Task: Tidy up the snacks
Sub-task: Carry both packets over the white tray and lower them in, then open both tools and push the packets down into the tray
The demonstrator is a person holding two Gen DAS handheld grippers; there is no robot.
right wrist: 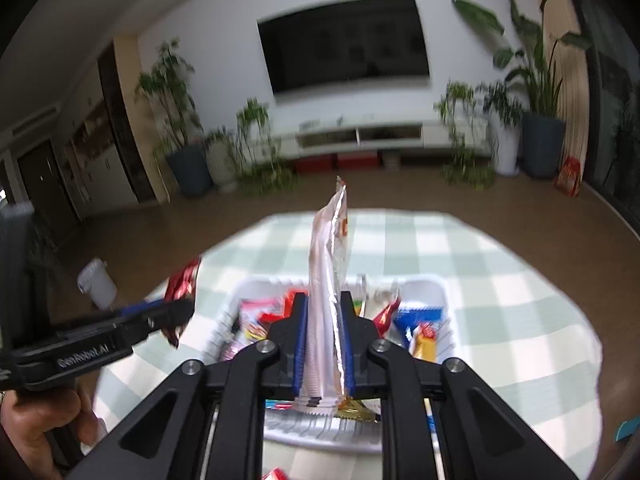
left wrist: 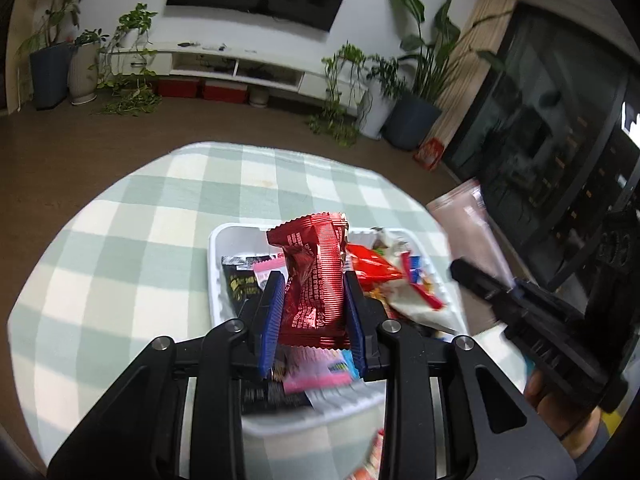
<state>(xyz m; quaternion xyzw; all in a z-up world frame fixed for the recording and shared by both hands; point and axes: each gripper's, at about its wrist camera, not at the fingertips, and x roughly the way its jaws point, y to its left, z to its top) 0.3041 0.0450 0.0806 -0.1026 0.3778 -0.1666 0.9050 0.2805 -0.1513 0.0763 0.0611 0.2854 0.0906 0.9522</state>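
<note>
Over the white bin [left wrist: 218, 280] I've got left gripper [left wrist: 314, 300] clamped on red packet [left wrist: 310, 268], right gripper [right wrist: 324, 344] pinching silver sachet [right wrist: 328, 280] edge-on — thin hold, could slip out.

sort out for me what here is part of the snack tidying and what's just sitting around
Part of the job:
- red snack packet, gripped in the left tool
- silvery snack packet, gripped in the right tool
- white tray full of mixed snacks

Just around:
- checked tablecloth
- potted plants
- wall TV
- white TV bench
</note>
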